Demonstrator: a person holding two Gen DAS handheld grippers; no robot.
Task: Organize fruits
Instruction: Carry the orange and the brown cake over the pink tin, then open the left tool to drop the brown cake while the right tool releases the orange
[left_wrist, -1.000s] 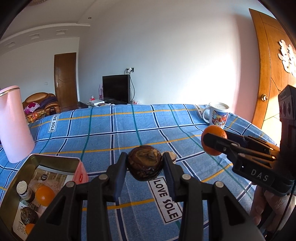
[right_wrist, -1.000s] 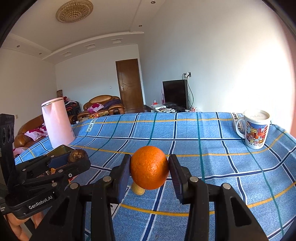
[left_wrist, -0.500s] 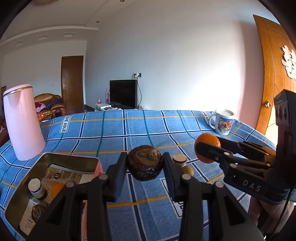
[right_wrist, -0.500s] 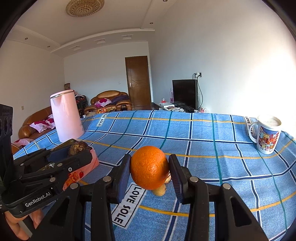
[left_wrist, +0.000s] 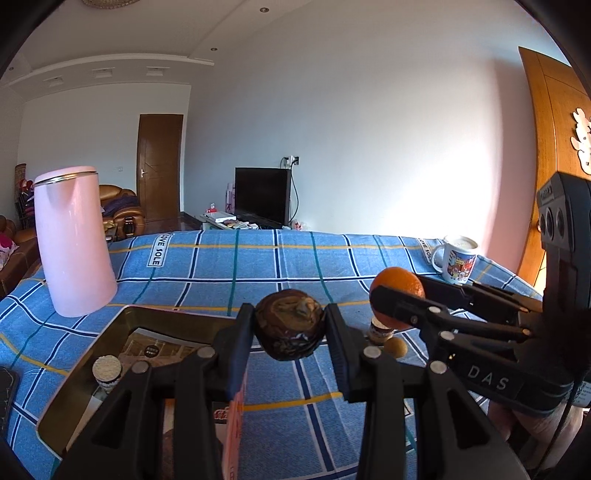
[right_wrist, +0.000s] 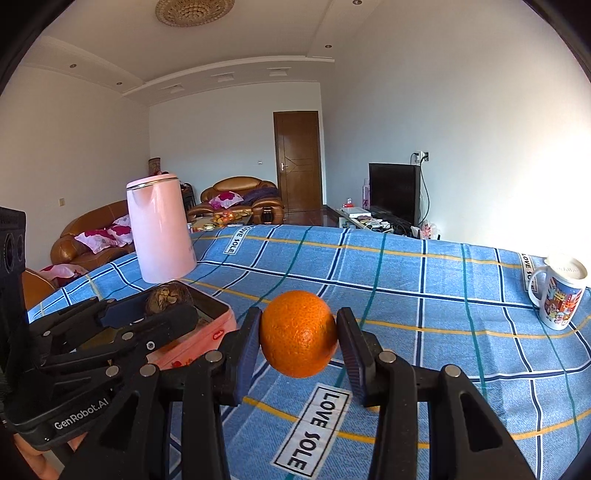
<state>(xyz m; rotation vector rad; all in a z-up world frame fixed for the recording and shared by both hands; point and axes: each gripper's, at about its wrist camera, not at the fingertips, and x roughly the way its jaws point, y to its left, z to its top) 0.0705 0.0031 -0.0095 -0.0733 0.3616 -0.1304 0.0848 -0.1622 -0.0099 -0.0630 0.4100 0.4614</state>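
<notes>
Now | left tool (left_wrist: 290, 325) grips brown fruit (left_wrist: 289, 324), seemingly nearer tin (left_wrist: 110, 338) | right tool (right_wrist: 298, 338) (clamped) holds orange (right_wrist: 298, 338)

Bright daylight, rightward glare, fisheye-warped edges.

Bright orange round fruit (right_wrist: 298, 338) sits between the right gripper's (right_wrist: 299, 341) black jaws; a mottled dark-brown round fruit (left_wrist: 289, 329) sits between the left gripper's (left_wrist: 290, 334) black jaws. Below, a blue plaid cloth (right_wrist: 424, 295) lined in white, yellow, navy and teal. Pale pink kettle (left_wrist: 74, 240), pink-sided gold-lined tin (left_wrist: 110, 334), white mug (right_wrist: 559, 293) with a multicoloured print.
</notes>
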